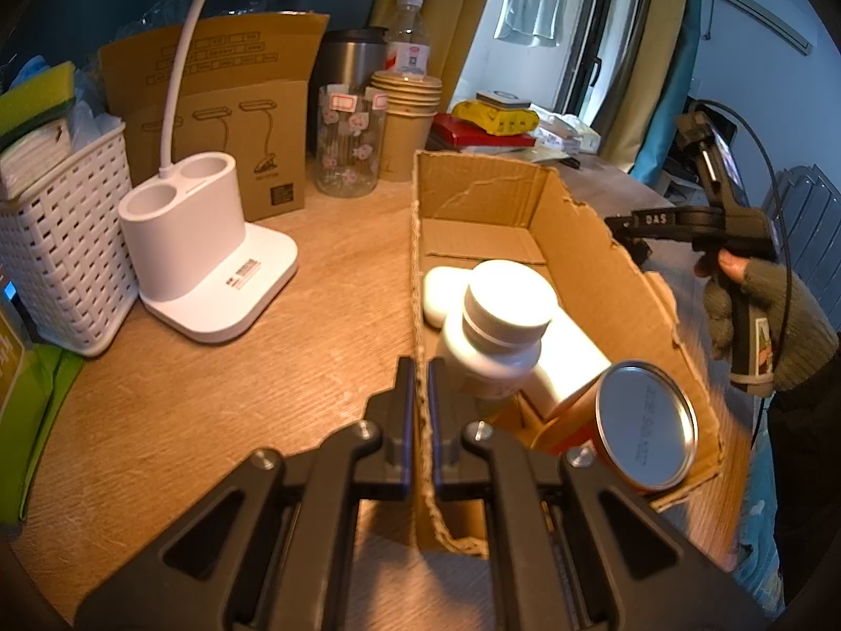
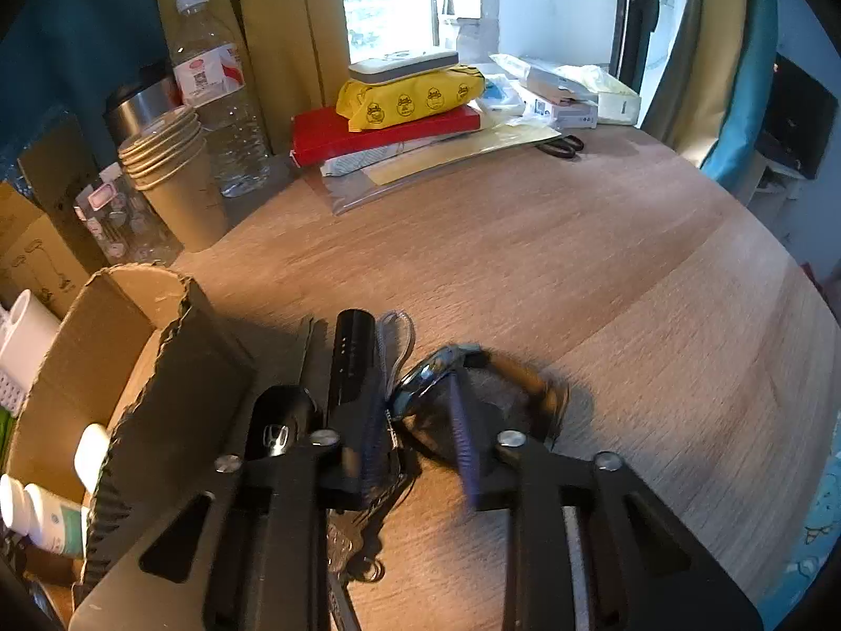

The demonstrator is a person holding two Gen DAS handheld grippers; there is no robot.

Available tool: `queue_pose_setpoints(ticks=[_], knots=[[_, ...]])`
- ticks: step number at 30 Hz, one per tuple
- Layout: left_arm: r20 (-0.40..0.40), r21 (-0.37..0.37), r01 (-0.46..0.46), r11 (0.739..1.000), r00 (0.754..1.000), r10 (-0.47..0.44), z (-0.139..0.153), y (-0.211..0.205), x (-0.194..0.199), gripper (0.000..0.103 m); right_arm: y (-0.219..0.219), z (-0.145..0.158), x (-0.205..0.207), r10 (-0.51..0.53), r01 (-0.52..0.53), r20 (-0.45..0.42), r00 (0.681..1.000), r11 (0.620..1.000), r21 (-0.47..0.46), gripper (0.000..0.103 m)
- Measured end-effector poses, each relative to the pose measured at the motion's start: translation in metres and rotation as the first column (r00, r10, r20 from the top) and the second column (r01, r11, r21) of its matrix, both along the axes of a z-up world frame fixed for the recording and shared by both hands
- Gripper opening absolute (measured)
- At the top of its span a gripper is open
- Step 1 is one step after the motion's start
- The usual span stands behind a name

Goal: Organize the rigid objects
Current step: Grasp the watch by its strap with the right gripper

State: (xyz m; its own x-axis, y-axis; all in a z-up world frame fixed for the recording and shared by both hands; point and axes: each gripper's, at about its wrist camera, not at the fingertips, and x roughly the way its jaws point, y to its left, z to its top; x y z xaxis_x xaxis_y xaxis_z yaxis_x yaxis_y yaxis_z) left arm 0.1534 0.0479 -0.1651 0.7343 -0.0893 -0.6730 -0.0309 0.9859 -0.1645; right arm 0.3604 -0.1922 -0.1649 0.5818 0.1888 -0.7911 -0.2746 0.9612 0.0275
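Gripping the near left wall of the cardboard box (image 1: pixel 525 242), the left gripper (image 1: pixel 419 373) has its jaws nearly closed, one finger outside the torn edge and one inside. Within the box lie a white bottle (image 1: pixel 499 326), a round white case (image 1: pixel 439 294) behind it, and a tin can (image 1: pixel 638 426) on its side against the near right wall.

Over on the right side of the box, the right gripper (image 2: pixel 420 420) hangs low over the desk (image 2: pixel 604 263) with its jaws spread wide and nothing between them. Just ahead of its fingers rests a wristwatch (image 2: pixel 436 373), blurred enough that its strap is hard to read. A black power bank (image 2: pixel 349 357) lies beside the watch, a car key (image 2: pixel 278 426) between it and the box's ragged right wall.

Beyond these, bare wood runs to the far edge, where a red box (image 2: pixel 383 131) and scissors (image 2: pixel 565 146) sit.
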Motion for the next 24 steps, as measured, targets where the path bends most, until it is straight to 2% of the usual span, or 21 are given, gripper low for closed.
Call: queue_pose_setpoints(ticks=[8,20,24], knots=[[0.000,0.000,0.000,1.000,1.000,0.000,0.000,0.001,0.000,0.004,-0.010,0.000,-0.013,0.008,-0.008,-0.001,1.000,1.000,-0.010,0.016],[0.000,-0.001,0.000,1.000,1.000,0.000,0.000,0.001,0.000,0.004,-0.005,-0.006,0.007,-0.009,0.009,-0.013,1.000,1.000,-0.025,0.021],[0.000,-0.001,0.000,1.000,1.000,0.000,0.000,0.002,0.000,0.004,-0.005,-0.004,0.001,-0.002,0.002,0.008,1.000,1.000,-0.019,0.016]])
